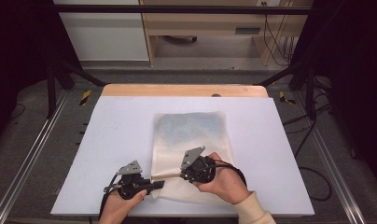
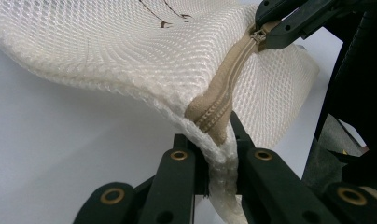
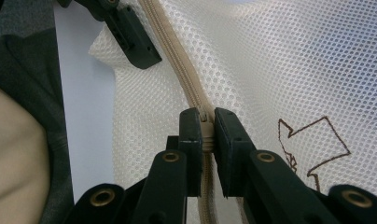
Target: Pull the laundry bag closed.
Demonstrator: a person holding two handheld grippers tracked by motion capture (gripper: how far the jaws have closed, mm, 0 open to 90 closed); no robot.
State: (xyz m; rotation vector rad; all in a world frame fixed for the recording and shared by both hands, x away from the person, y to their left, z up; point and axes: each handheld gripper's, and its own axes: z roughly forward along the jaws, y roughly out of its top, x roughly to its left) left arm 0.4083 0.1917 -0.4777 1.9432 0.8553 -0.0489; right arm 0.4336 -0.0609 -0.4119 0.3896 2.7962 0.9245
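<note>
A white mesh bag with a beige zipper lies on the white table top. Its near edge is lifted off the surface. My left gripper is shut on the bag's corner at the zipper's end, at the bag's near left. My right gripper is shut on the zipper pull, a short way along the zipper from the left one. In the left gripper view the right gripper pinches the pull at the top right. A brown arrow print marks the mesh.
The table's wooden far edge lies beyond the bag. Black frame posts stand at both sides, and a cabinet and cables sit behind. A beige sleeve comes in at the bottom right.
</note>
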